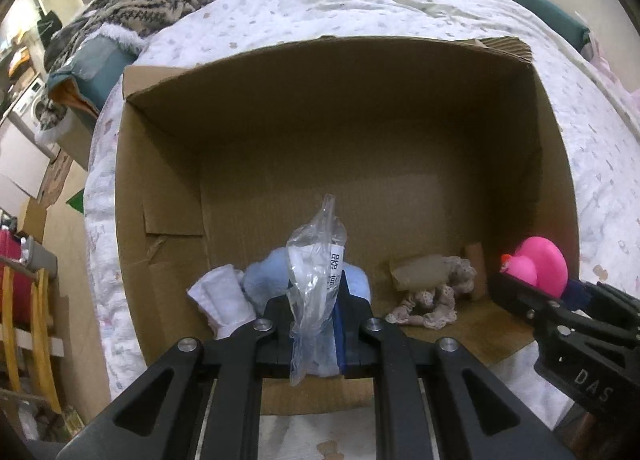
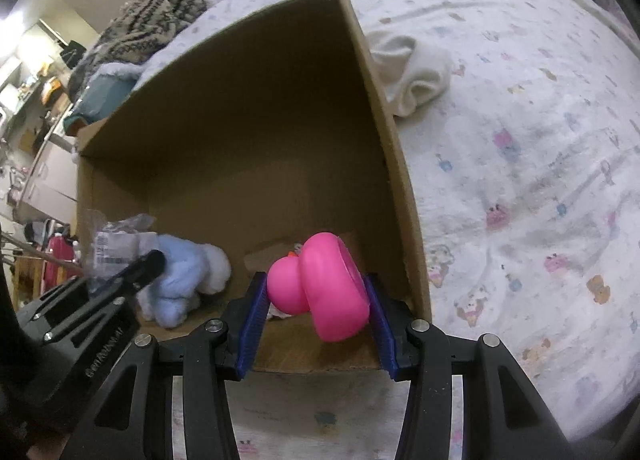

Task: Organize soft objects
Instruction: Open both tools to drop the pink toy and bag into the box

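Your left gripper (image 1: pixel 316 324) has its fingers pinched narrow on a clear plastic bag (image 1: pixel 316 280), held over the cardboard box (image 1: pixel 160 180) on the bed (image 2: pixel 520 180). Just beyond them lies a blue plush (image 1: pixel 264 276). Your right gripper (image 2: pixel 316 312) clamps a pink rubber duck (image 2: pixel 324 284) between its fingers, inside the box's near right corner.

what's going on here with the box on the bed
A person is packing soft things into a cardboard box on the bed. The left gripper pinches a clear plastic bag over a blue plush toy; the right gripper holds a pink rubber duck at the box's right corner. A white towel lies outside.
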A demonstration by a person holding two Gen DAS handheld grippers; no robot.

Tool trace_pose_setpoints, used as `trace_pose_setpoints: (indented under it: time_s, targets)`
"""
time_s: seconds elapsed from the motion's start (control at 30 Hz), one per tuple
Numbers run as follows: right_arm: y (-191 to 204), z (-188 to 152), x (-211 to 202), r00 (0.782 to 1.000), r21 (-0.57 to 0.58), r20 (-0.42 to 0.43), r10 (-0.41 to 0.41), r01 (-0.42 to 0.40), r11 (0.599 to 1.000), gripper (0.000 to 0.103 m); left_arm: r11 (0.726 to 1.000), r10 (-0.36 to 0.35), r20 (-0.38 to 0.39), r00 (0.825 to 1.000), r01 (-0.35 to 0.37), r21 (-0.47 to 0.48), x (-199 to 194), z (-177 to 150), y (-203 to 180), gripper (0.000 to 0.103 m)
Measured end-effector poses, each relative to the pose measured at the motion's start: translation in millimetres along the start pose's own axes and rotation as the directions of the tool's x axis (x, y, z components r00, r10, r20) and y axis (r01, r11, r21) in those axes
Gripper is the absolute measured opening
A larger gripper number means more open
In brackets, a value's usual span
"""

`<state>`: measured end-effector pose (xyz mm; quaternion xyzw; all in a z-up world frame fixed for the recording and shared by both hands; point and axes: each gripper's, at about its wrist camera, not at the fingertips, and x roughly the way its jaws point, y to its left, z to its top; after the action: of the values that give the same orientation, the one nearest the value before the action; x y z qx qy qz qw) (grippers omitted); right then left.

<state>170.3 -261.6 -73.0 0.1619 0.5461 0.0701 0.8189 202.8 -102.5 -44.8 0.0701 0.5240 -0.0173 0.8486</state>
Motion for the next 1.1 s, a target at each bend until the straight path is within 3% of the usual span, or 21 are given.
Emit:
trace_pose_setpoints:
  time_s: [0.67,0.77,0.83,0.9,1.1]
  targets:
    - [-2,-2,-12,0.998,-0.025,0.038,0.04,-0.039,0.999,0.05,1.0,-0.013,0.005,1.0,0.013,-0.011,-6,-2,6,0.015]
    - [-1,-3,-14,0.998,-0.027,0.043,0.049,-0.048,0.999,0.05,1.0,-0.01,0.0,1.0,0.01,-0.022,-6,-3,8,0.024]
    - [0,-3,-17,0.997,-0.028,0.055,0.054,-0.053,0.998,0.05,1.0,-0.011,-0.001,1.0,0.011,-0.028,-7,-4,9,0.048]
    - [-1,-2,-20,0.996,-0.019,0.062,0.063,-0.062,0.998,0.051,1.0,-0.003,0.011,1.0,0.003,-0.029,-11,-5,10,0.063]
    - [-7,-5,-32,0.989,0.004,0.101,0.104,-0.105,0.994,0.066,0.999,0.021,0.038,0.999,-0.019,-0.046,-23,-9,19,0.064]
